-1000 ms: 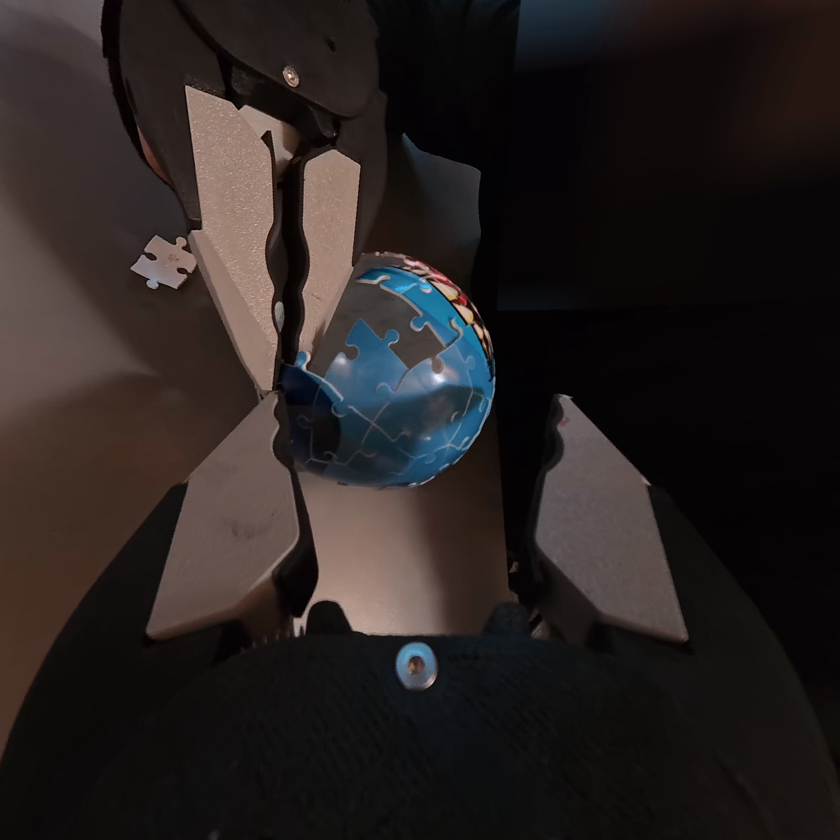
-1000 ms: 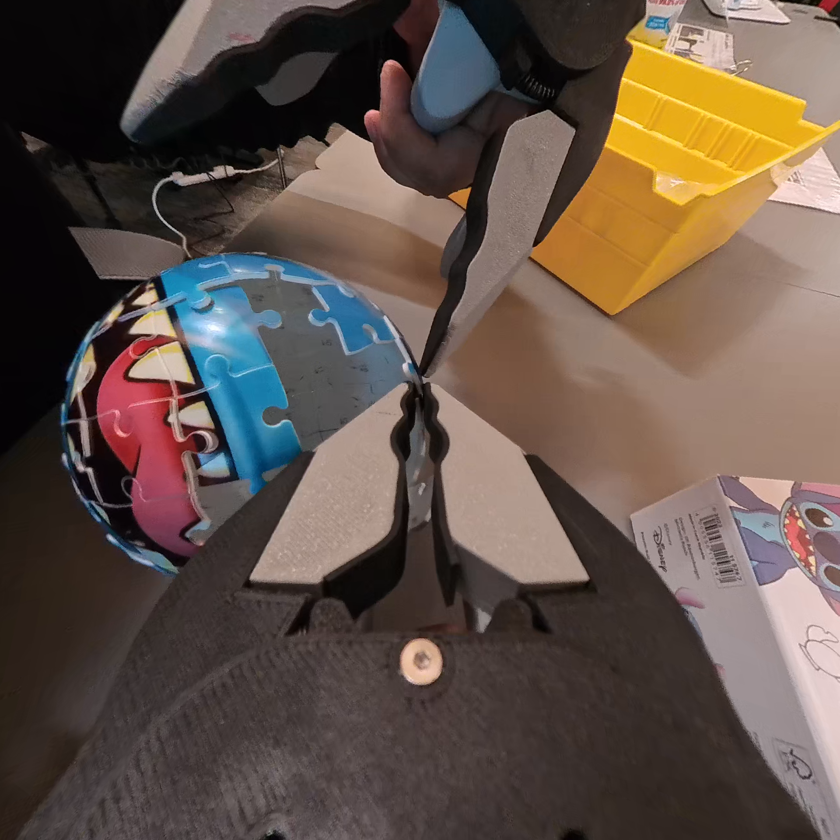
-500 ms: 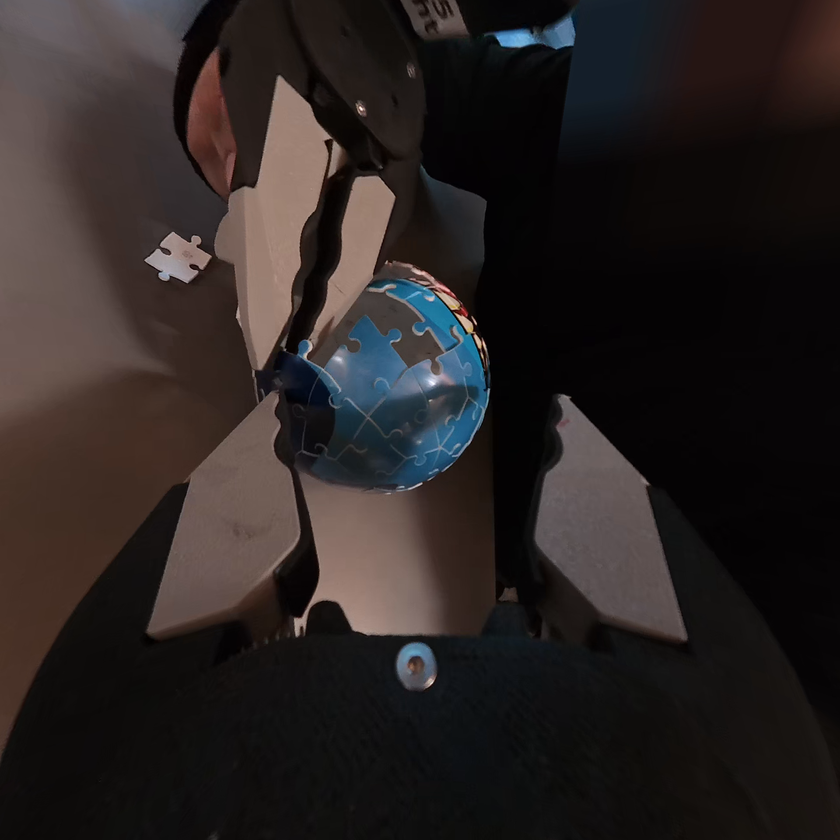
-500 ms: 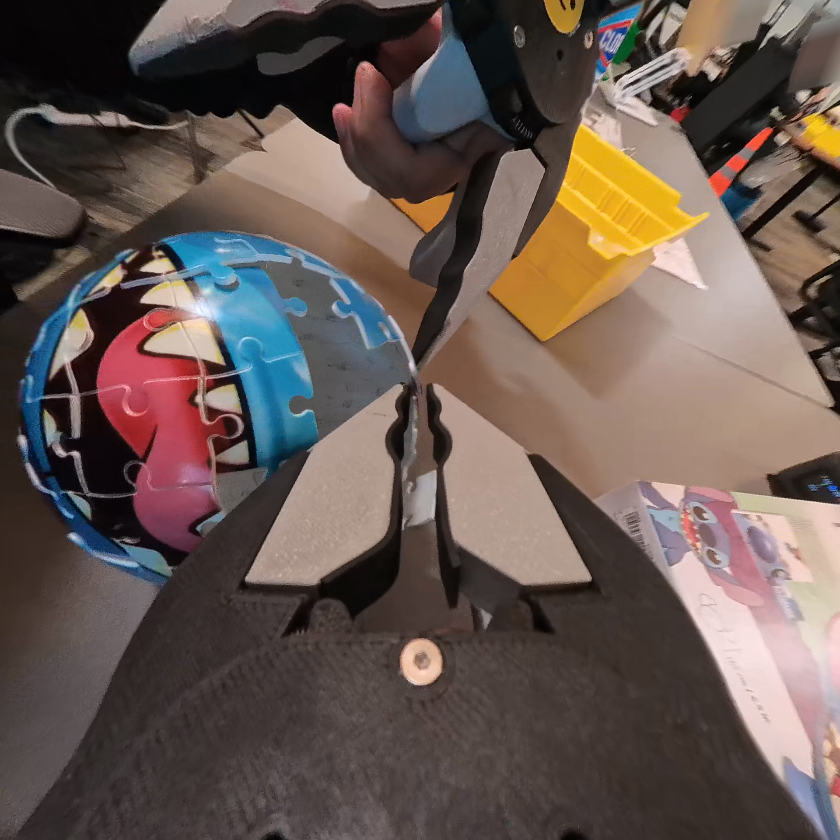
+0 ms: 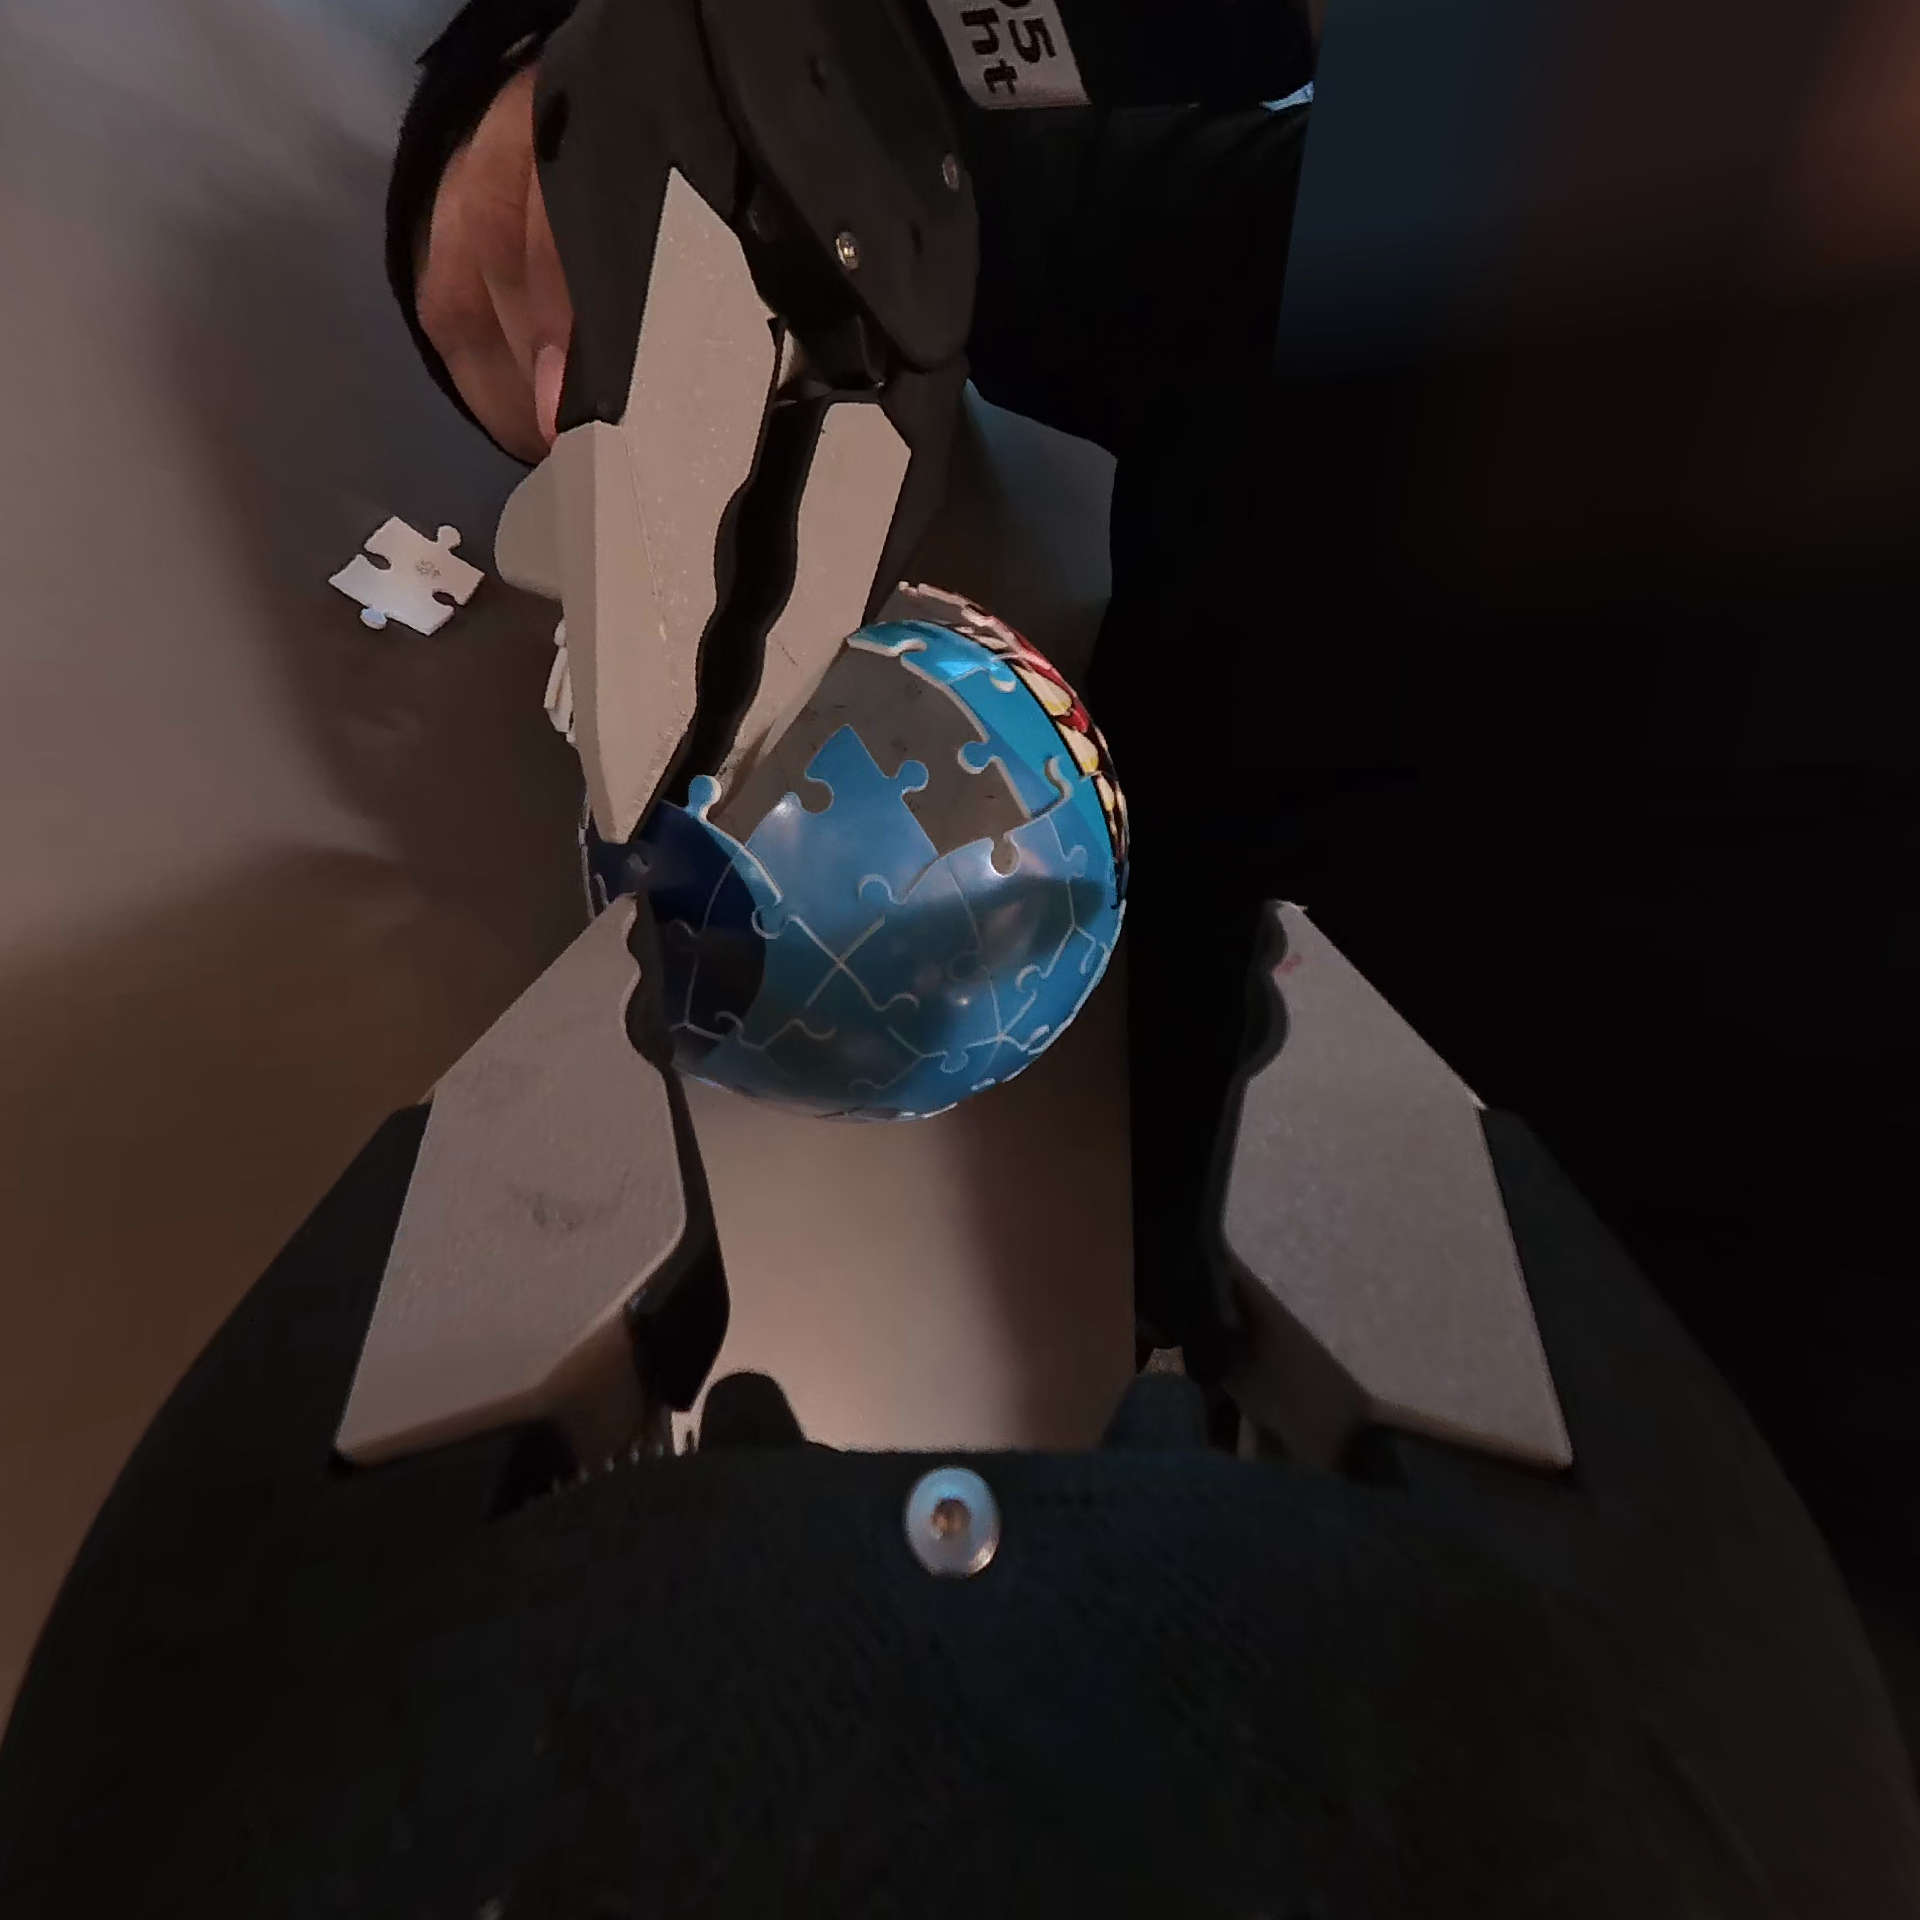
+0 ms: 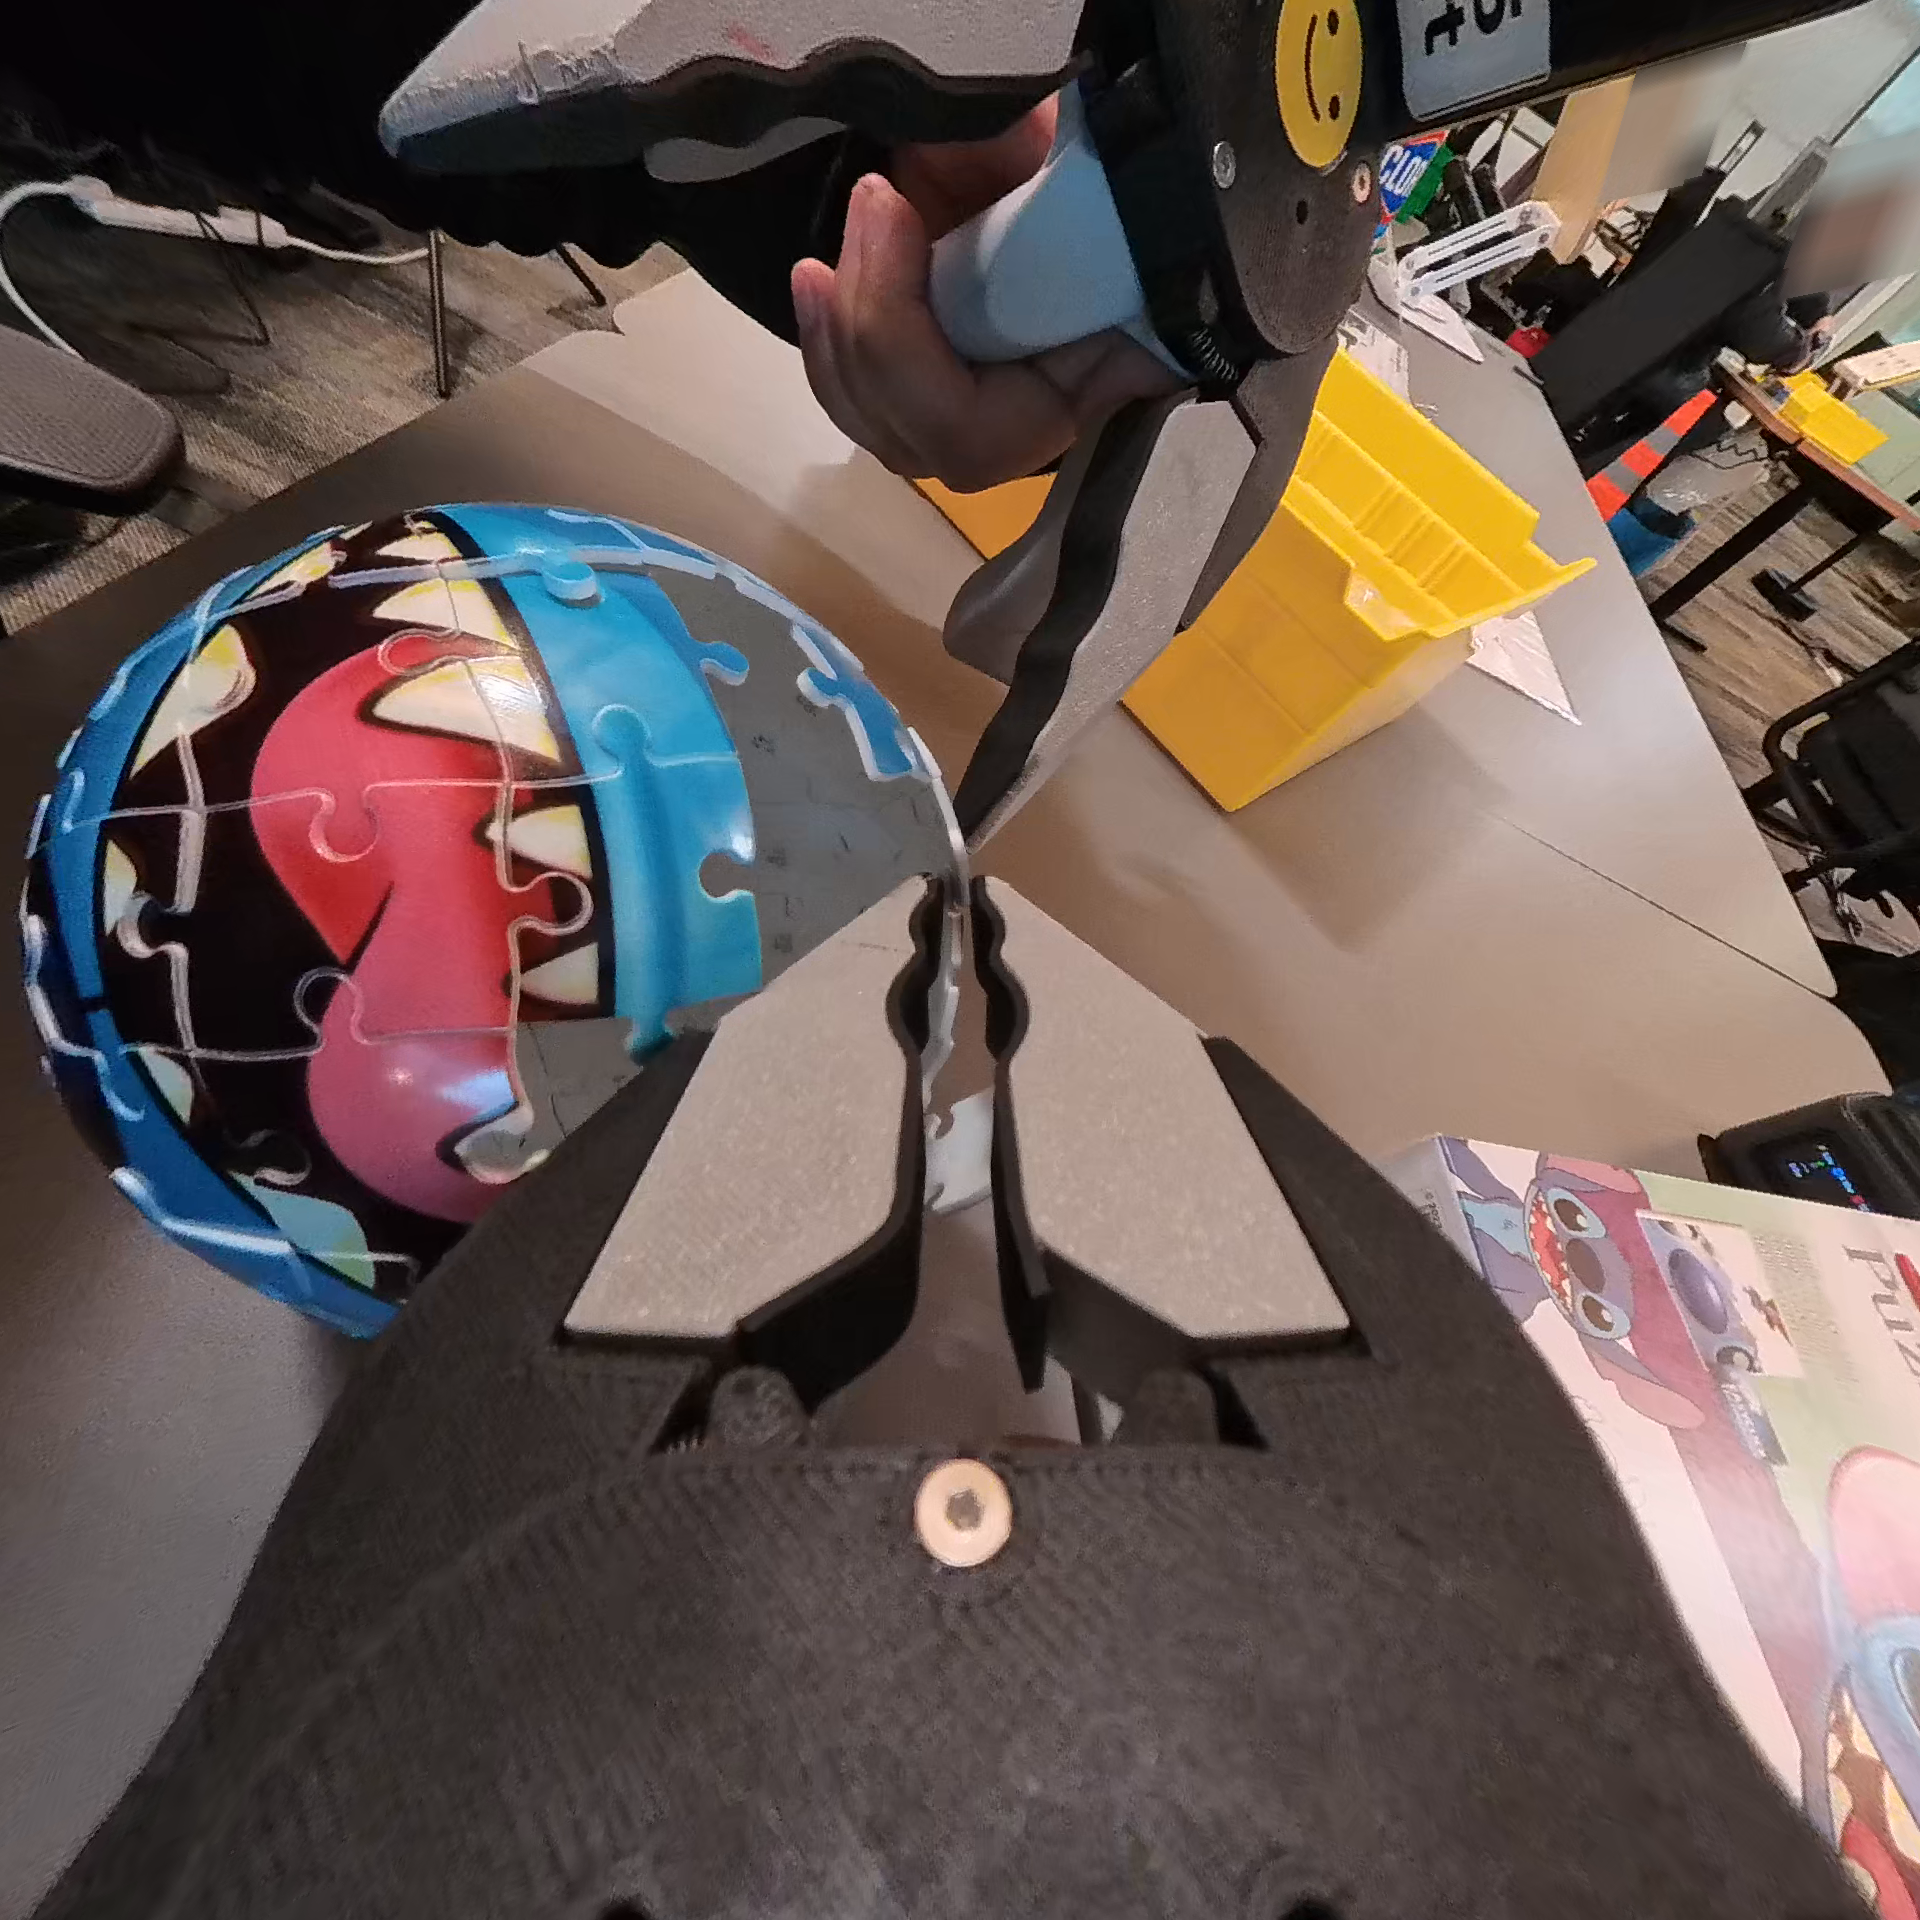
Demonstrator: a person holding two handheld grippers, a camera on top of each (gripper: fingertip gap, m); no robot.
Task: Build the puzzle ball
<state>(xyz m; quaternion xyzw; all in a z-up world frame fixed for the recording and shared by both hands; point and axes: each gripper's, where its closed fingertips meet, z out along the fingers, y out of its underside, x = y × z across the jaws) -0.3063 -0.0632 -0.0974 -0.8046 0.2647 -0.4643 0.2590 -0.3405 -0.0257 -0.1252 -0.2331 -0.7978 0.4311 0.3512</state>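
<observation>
The puzzle ball (image 6: 436,852), blue with a red mouth and teeth, sits on the tan table (image 6: 1299,935) with a grey gap of several missing pieces (image 6: 831,831). It also shows in the left wrist view (image 5: 914,935). My right gripper (image 6: 951,894) is shut on a puzzle piece (image 6: 956,1143) at the rim of the gap; it enters the left wrist view from above (image 5: 634,831). My left gripper (image 5: 953,914) is open wide around the ball. One of its fingers (image 6: 1101,623) touches the rim beside the right gripper's tips.
A loose face-down white piece (image 5: 407,589) lies on the table to the left. A yellow bin (image 6: 1351,623) stands behind the ball. The puzzle box (image 6: 1662,1351) lies at the right. A hand (image 6: 914,353) holds the left gripper. A chair (image 6: 73,436) is past the table edge.
The right gripper has tilted and drawn back a little while staying shut on the piece at the ball's rim. The left gripper stays open with its finger at the same spot.
</observation>
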